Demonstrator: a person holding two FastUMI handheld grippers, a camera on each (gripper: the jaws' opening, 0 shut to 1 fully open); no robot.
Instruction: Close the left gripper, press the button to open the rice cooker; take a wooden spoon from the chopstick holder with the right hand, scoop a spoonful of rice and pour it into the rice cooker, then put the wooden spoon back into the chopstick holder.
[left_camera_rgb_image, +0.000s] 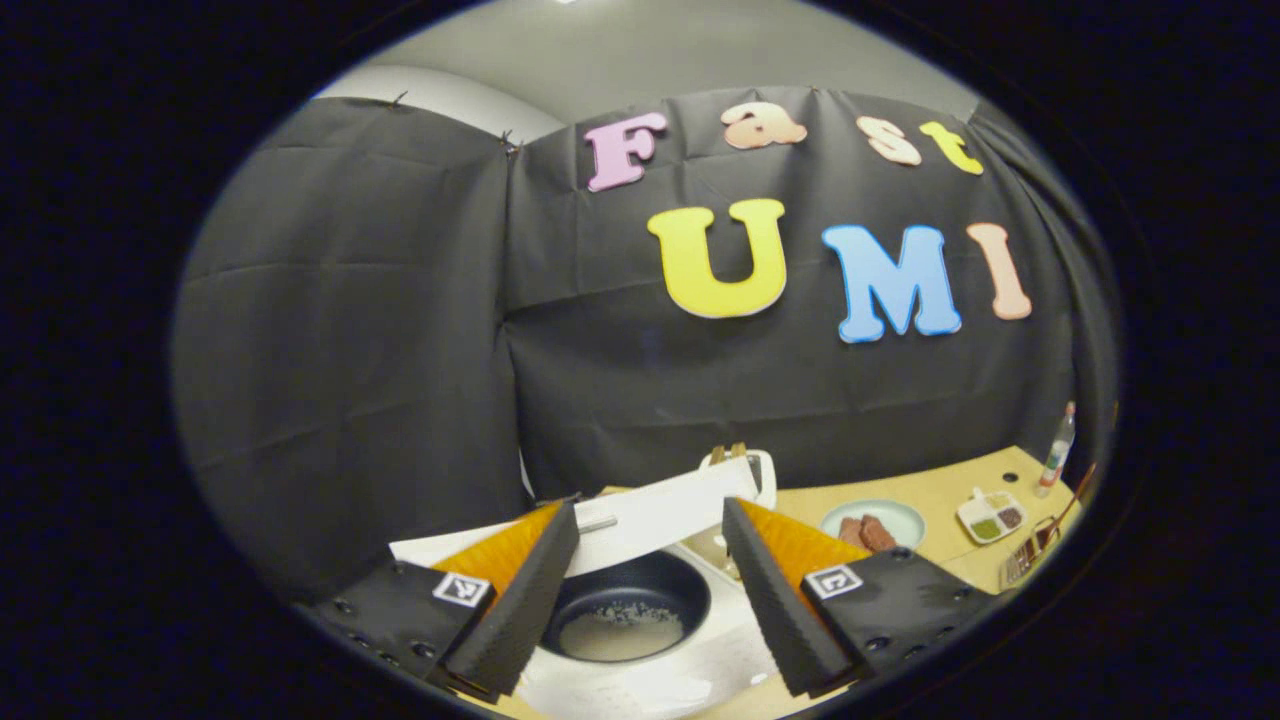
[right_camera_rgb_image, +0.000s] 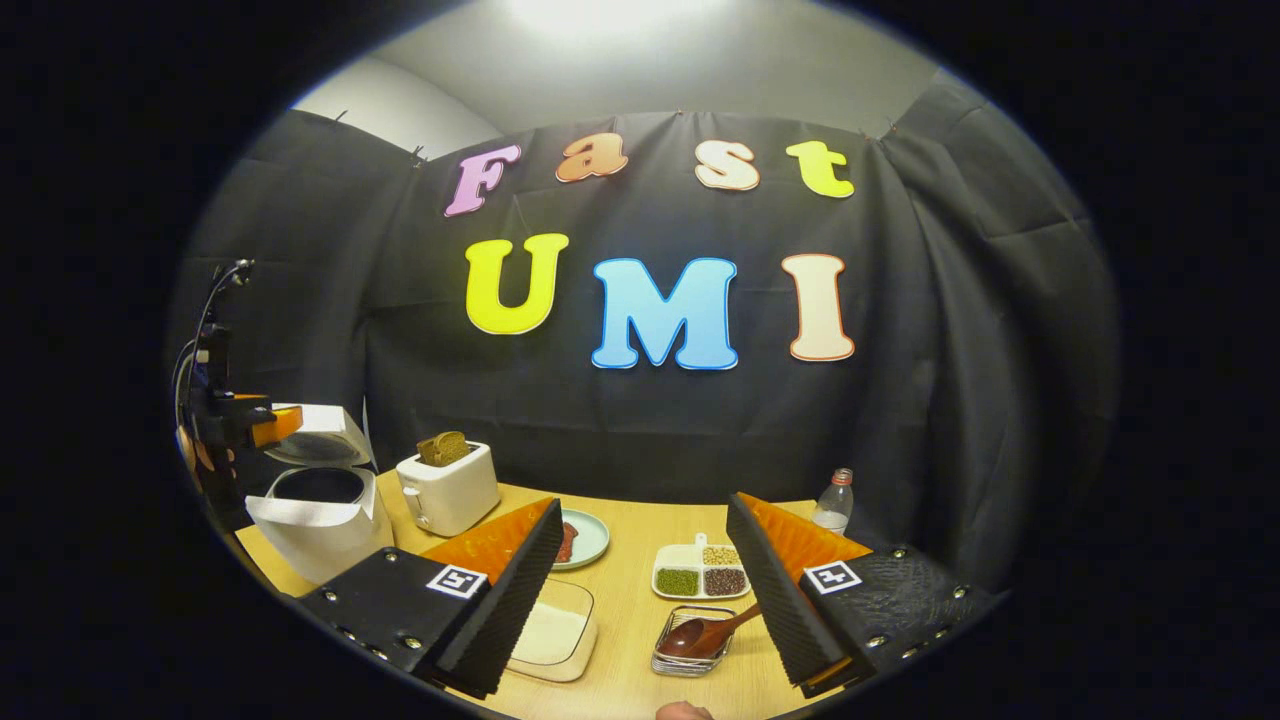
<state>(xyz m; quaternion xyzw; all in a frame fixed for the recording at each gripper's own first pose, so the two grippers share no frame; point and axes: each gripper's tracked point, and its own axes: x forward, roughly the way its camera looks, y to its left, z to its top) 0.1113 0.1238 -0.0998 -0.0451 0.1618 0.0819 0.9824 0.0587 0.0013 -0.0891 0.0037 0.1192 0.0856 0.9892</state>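
The white rice cooker (left_camera_rgb_image: 660, 690) stands open, its lid (left_camera_rgb_image: 650, 520) raised behind the dark inner pot (left_camera_rgb_image: 625, 600), which has rice on its bottom. My left gripper (left_camera_rgb_image: 650, 508) hovers open just above the pot, holding nothing. In the right gripper view the cooker (right_camera_rgb_image: 310, 530) is at the far left, with the left gripper (right_camera_rgb_image: 235, 420) and a hand over it. The wooden spoon (right_camera_rgb_image: 700, 635) lies in the metal chopstick holder (right_camera_rgb_image: 675, 660). A clear rice container (right_camera_rgb_image: 555, 630) sits to its left. My right gripper (right_camera_rgb_image: 642, 505) is open above both, empty.
On the wooden table (right_camera_rgb_image: 625, 610) stand a white toaster (right_camera_rgb_image: 445, 485) with bread, a pale plate (right_camera_rgb_image: 588, 540) with brown food, a divided tray (right_camera_rgb_image: 700, 572) of beans and a bottle (right_camera_rgb_image: 833, 505). Black cloth walls close the back and sides.
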